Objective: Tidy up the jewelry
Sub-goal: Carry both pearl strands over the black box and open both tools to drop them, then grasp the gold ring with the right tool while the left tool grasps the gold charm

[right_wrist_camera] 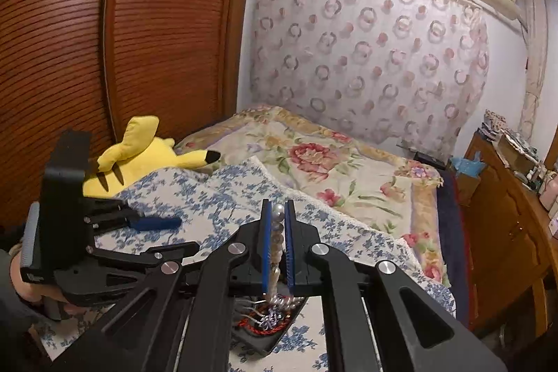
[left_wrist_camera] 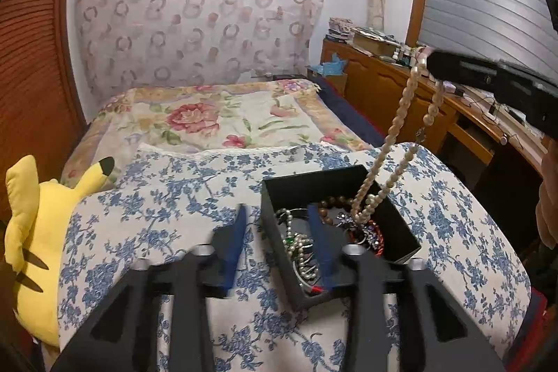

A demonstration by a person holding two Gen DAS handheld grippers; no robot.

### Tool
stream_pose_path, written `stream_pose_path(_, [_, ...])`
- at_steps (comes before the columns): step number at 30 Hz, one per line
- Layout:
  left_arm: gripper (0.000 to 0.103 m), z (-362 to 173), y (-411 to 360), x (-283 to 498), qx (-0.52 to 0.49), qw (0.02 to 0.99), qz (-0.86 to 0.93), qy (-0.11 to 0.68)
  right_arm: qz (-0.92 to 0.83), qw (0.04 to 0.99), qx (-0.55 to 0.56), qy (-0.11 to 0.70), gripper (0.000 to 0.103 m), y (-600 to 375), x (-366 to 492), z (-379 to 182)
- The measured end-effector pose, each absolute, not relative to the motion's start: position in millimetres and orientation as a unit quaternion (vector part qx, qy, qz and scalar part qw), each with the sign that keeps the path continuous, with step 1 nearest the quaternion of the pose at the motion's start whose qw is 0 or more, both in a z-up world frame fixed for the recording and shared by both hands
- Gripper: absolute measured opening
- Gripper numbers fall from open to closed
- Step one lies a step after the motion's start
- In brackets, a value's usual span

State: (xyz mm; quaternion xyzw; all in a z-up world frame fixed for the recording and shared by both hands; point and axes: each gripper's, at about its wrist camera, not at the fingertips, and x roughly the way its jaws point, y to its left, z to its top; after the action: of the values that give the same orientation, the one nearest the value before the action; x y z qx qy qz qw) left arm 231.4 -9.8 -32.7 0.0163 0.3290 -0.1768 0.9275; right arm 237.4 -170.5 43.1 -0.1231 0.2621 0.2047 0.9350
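Pearl necklace [left_wrist_camera: 401,131] clamped by right gripper [right_wrist_camera: 278,232], hung near-vertical into black box [left_wrist_camera: 404,246]; left gripper [left_wrist_camera: 279,243] spread wide, nothing held; blue-floral bedding [left_wrist_camera: 174,197], bedroom.

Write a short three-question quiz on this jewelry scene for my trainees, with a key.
1. True or false: the right tool is shut on the pearl necklace.
2. The necklace's lower end hangs into: A) the black box B) a drawer C) the bare quilt.
3. Fill in: the left tool is ____, straddling the box's left wall.

Key: 1 true; 2 A; 3 open.
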Motion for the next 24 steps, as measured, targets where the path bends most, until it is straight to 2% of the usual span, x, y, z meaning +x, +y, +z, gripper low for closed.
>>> stream_pose_path(2, [0.041, -33, -6, 229, 0.016, 0.929, -0.172, 0.328, 0.205, 0.933, -0.127, 0.268, 0.008, -169, 238, 36])
stream_pose_path(4, [0.052, -32, -3, 226, 0.015, 0.931, -0.17, 0.324, 0.206, 0.929, -0.127, 0.279, 0.008, -167, 239, 26])
stream_pose_path(10, [0.074, -32, 4, 214, 0.017, 0.937, -0.161, 0.309, 0.205, 0.919, -0.13, 0.31, 0.009, -168, 239, -7])
stream_pose_path(20, [0.09, -34, 7, 193, 0.023, 0.942, -0.151, 0.3, 0.211, 0.912, -0.113, 0.334, 0.009, -177, 235, -28])
stream_pose_path(22, [0.09, -35, 7, 190, 0.022, 0.94, -0.156, 0.302, 0.214, 0.911, -0.104, 0.336, 0.015, -182, 231, -28])
stream_pose_path(23, [0.09, -37, 7, 187, 0.022, 0.94, -0.156, 0.302, 0.214, 0.912, -0.099, 0.336, 0.027, -185, 228, -29])
stream_pose_path(24, [0.09, -37, 6, 186, 0.021, 0.94, -0.156, 0.302, 0.213, 0.913, -0.095, 0.334, 0.035, -187, 225, -30])
